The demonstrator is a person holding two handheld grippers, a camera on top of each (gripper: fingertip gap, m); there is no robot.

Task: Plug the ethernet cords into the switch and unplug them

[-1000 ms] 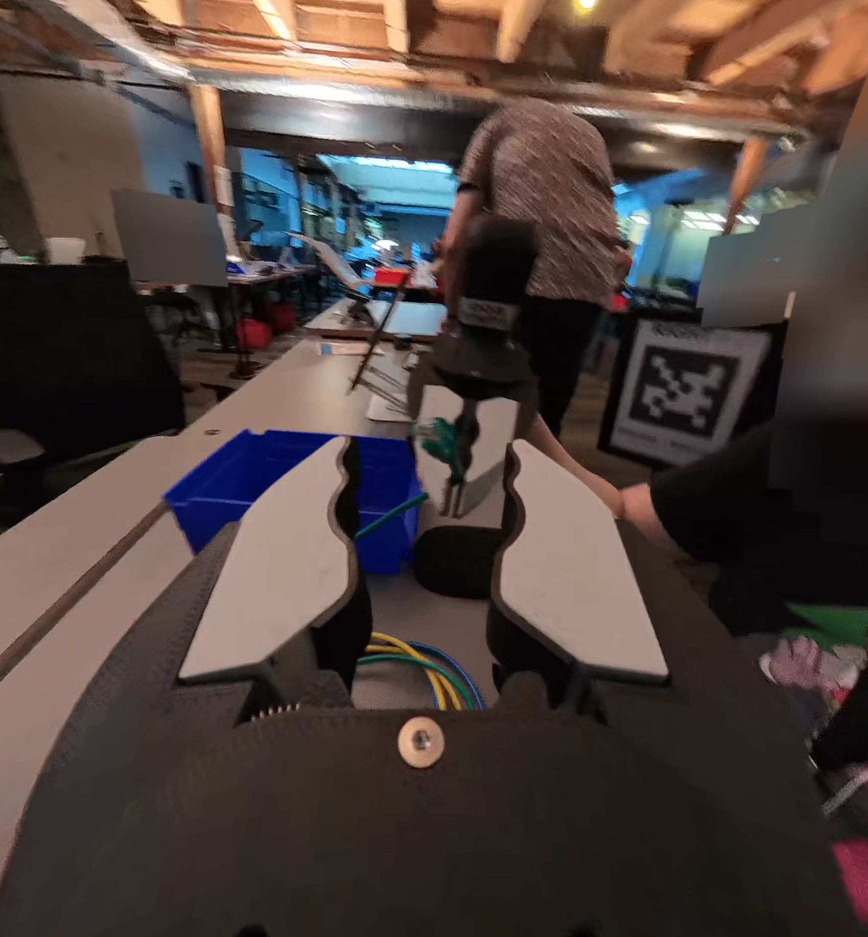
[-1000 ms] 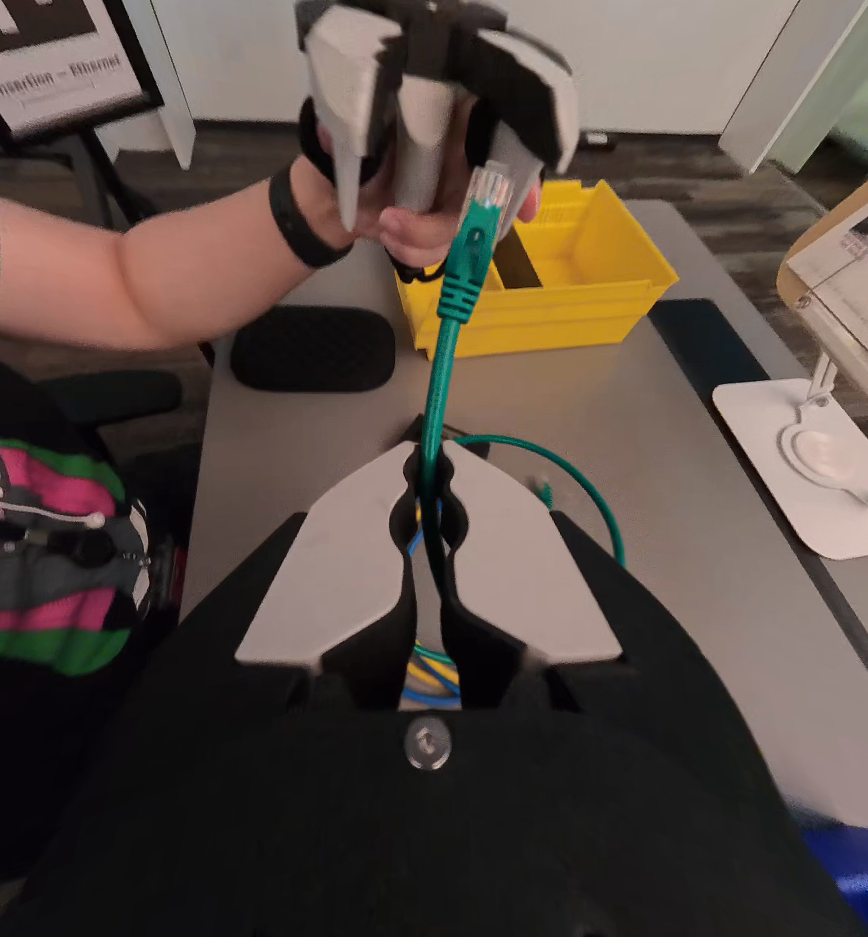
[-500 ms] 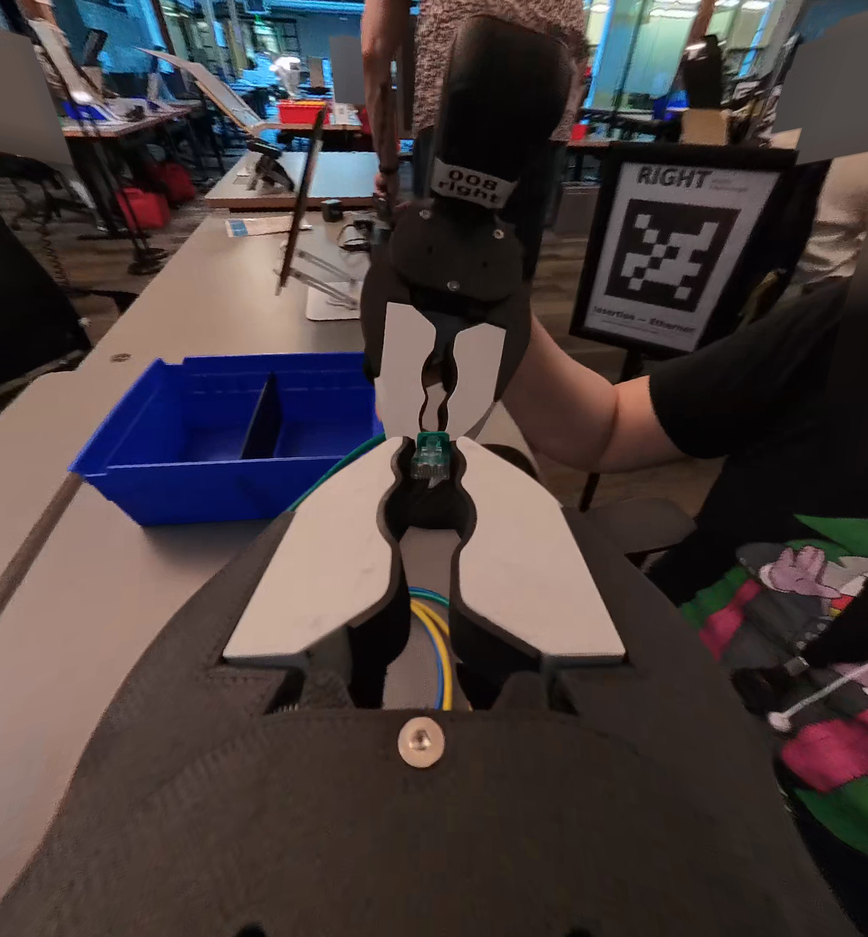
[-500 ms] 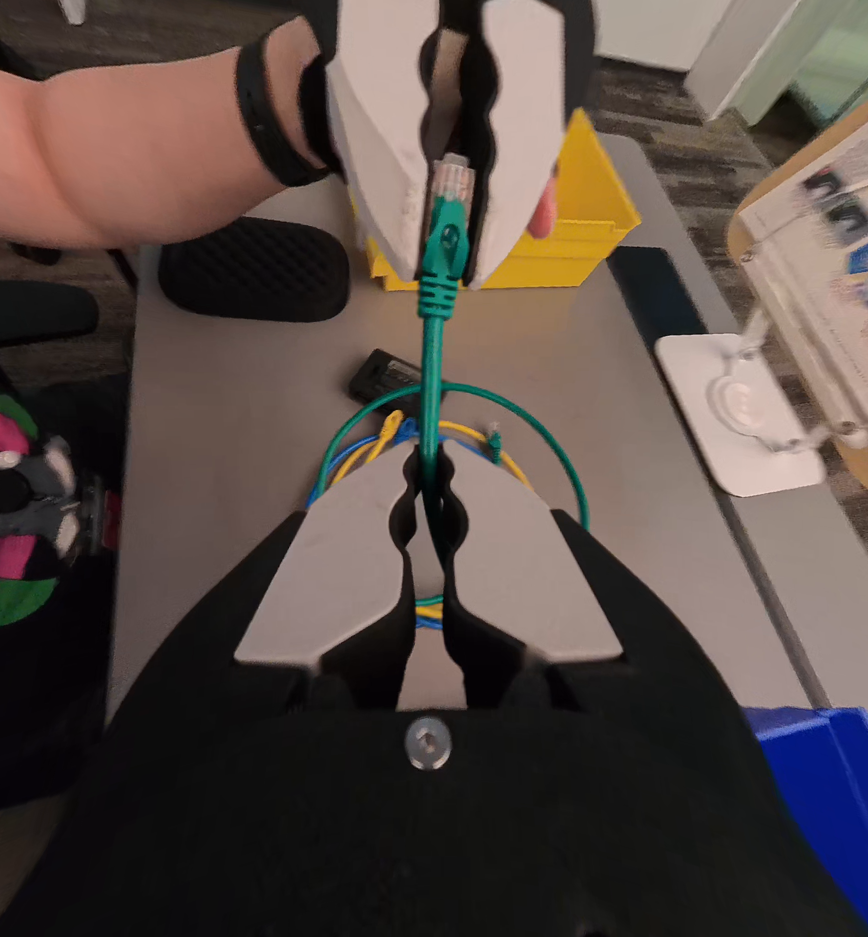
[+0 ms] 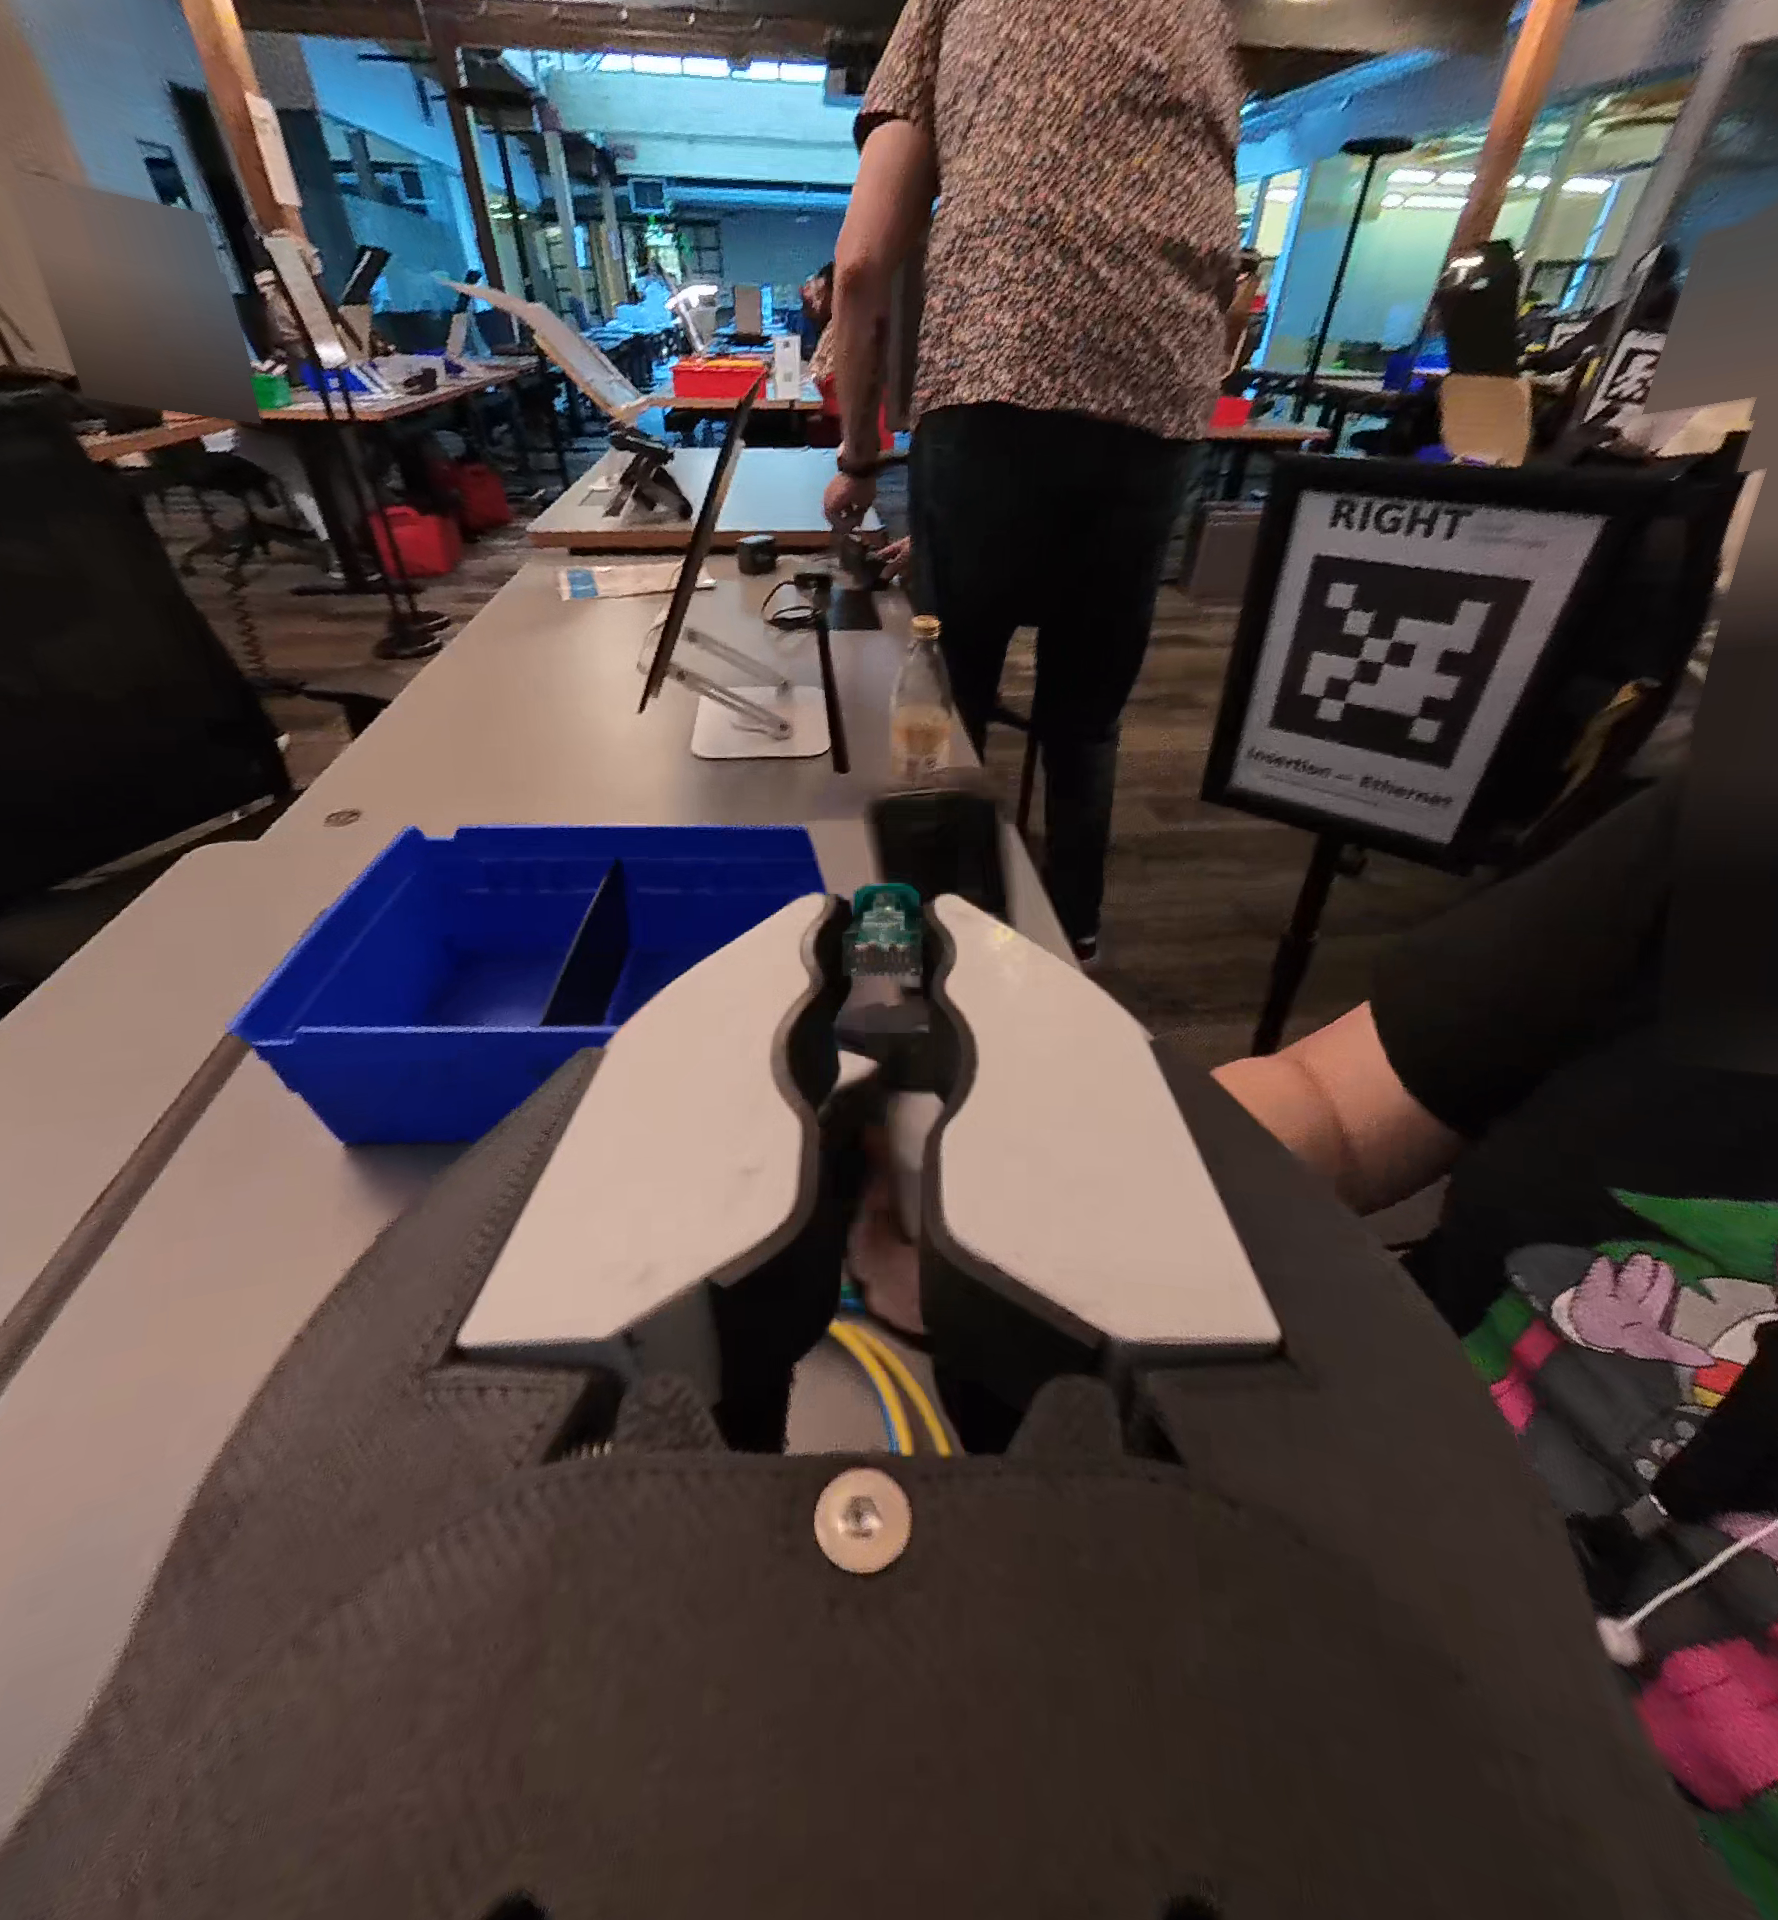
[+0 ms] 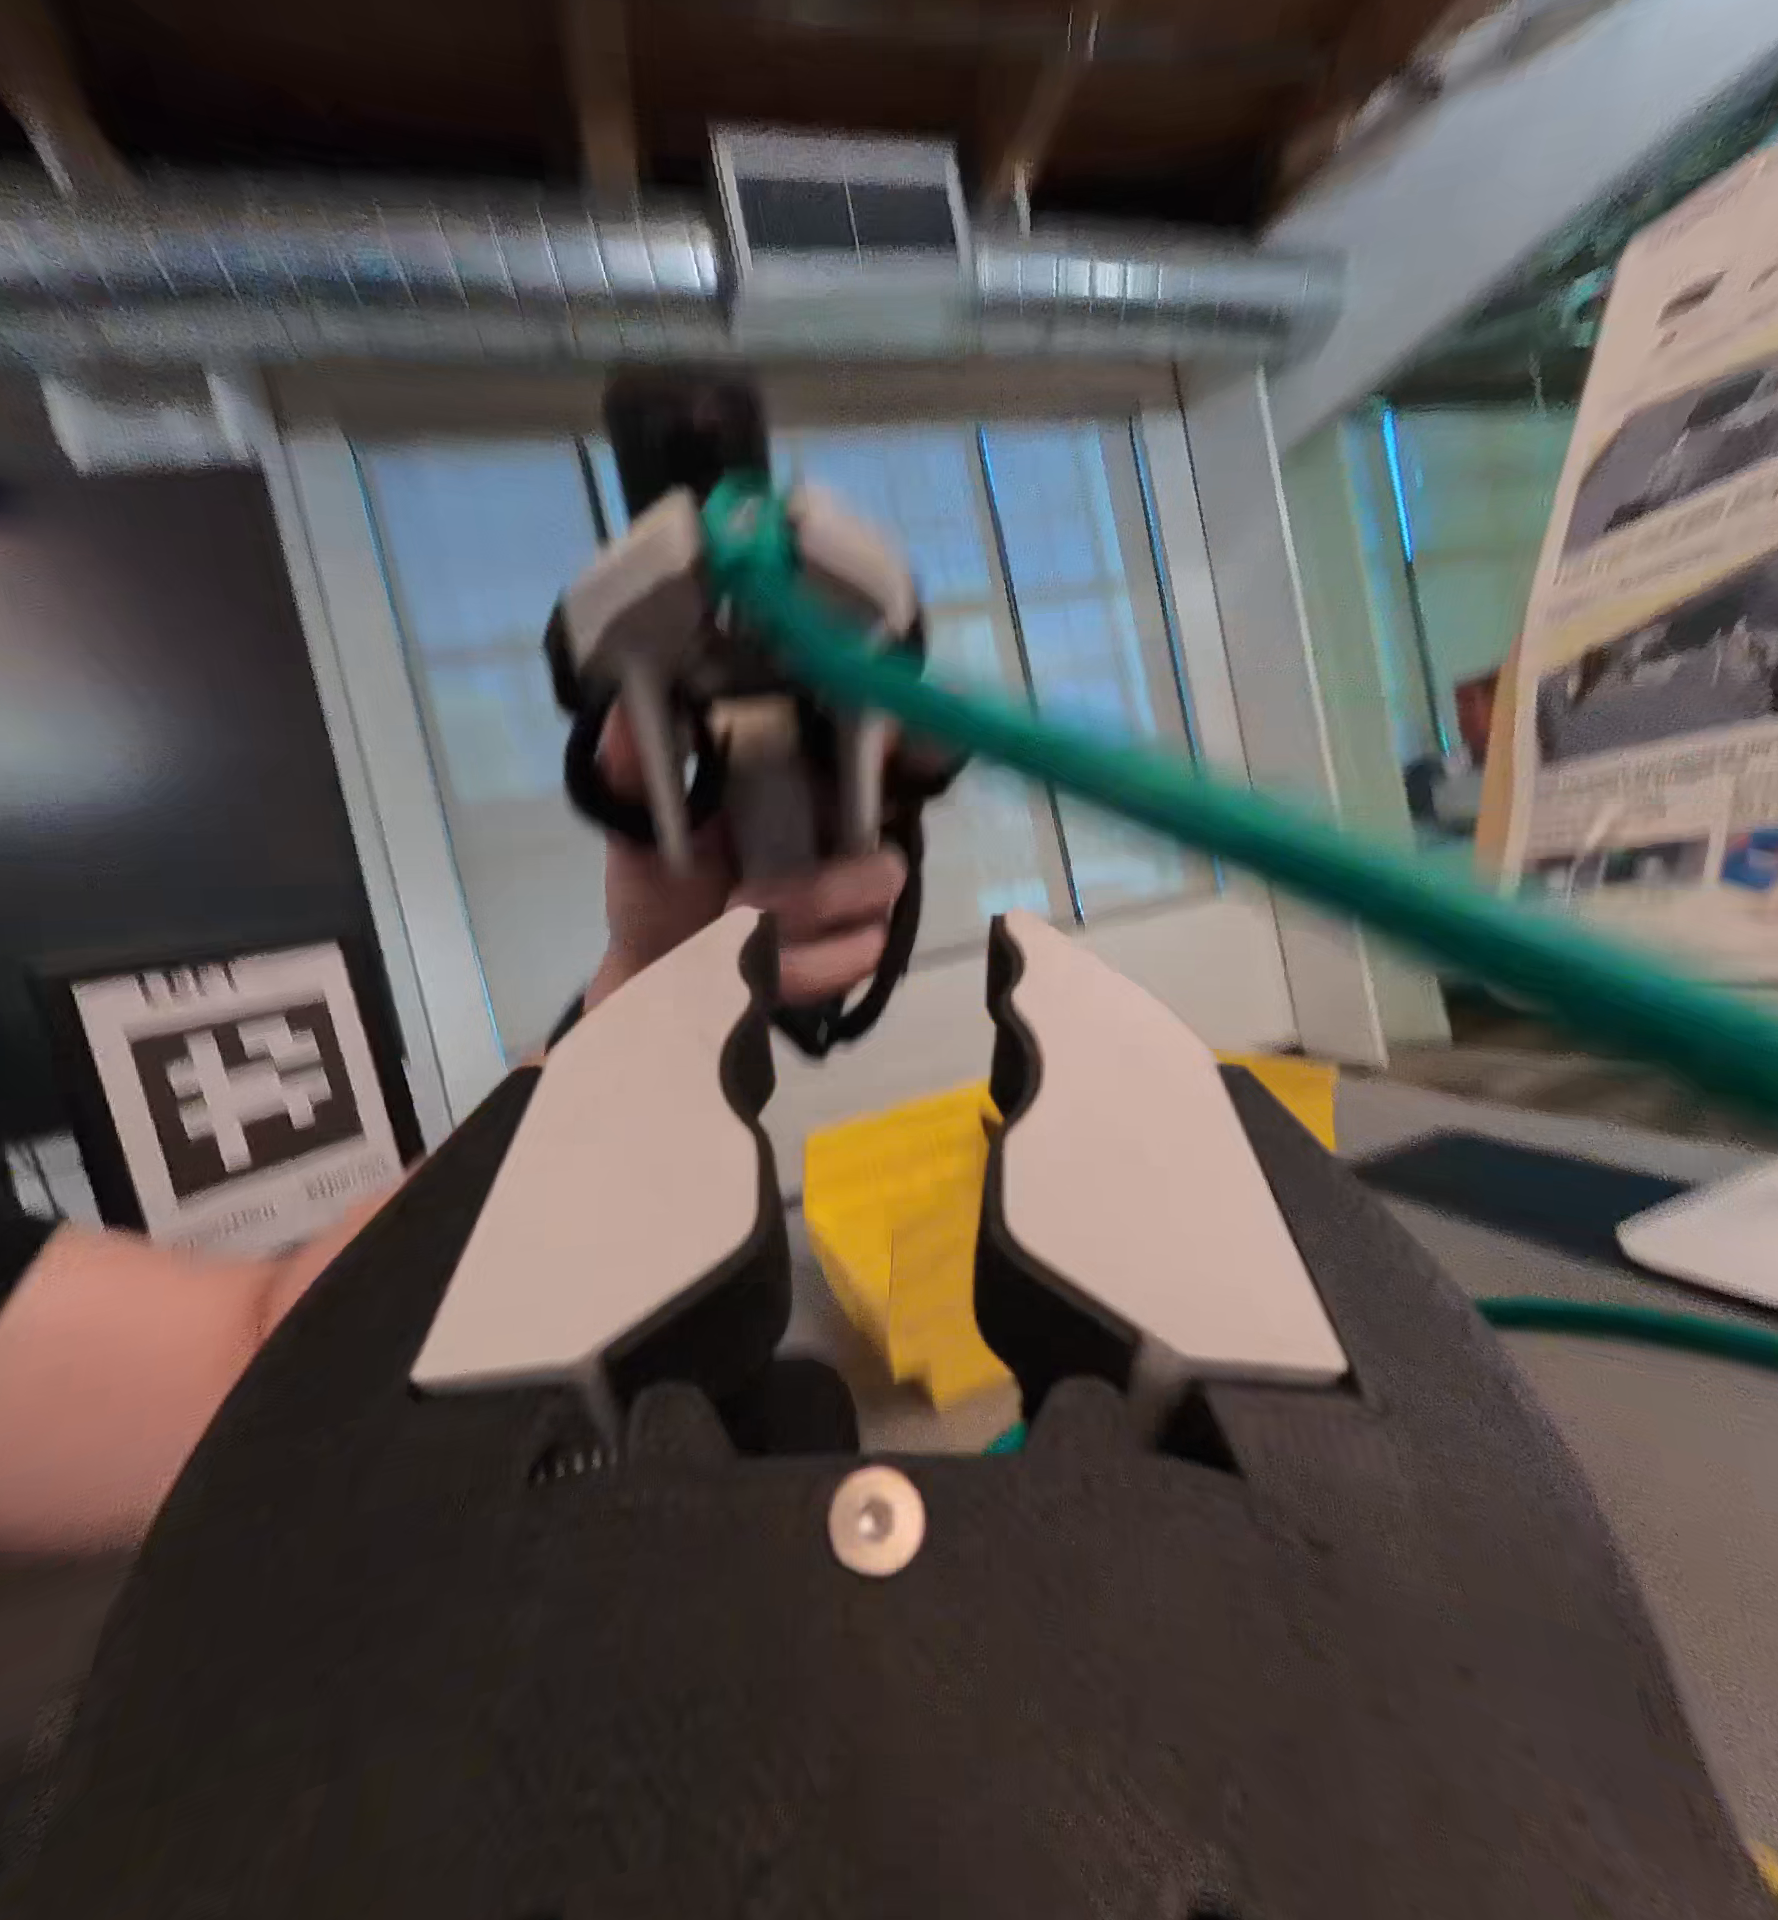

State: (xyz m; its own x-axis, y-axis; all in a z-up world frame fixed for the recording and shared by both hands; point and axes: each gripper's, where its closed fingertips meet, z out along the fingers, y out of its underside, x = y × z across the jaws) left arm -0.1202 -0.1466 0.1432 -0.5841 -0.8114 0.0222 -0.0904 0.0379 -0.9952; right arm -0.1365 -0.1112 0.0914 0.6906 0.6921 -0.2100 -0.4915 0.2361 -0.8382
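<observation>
My left gripper (image 5: 882, 912) is shut on the plug of a green ethernet cord (image 5: 880, 940), held up above the grey table (image 5: 116, 1226). Yellow and blue cords (image 5: 900, 1387) lie on the table under its fingers. In the blurred right wrist view, my right gripper (image 6: 880, 935) is open and empty. Beyond it the left gripper (image 6: 750, 525) holds the green plug, and the green cord (image 6: 1280, 842) runs down to the right. The switch is not in view.
A blue bin (image 5: 511, 977) with a divider stands on the table ahead left. A yellow bin (image 6: 906, 1226) sits behind the right fingers. A white stand base (image 6: 1758, 1247) is at the right. A framed marker sign (image 5: 1404, 665) stands right; a person stands behind. Spacing between my two grippers at the tips: around 6 centimetres.
My left gripper has closed on the green plug. My right gripper has let go of the cord, opened and tilted upward away from the table.
</observation>
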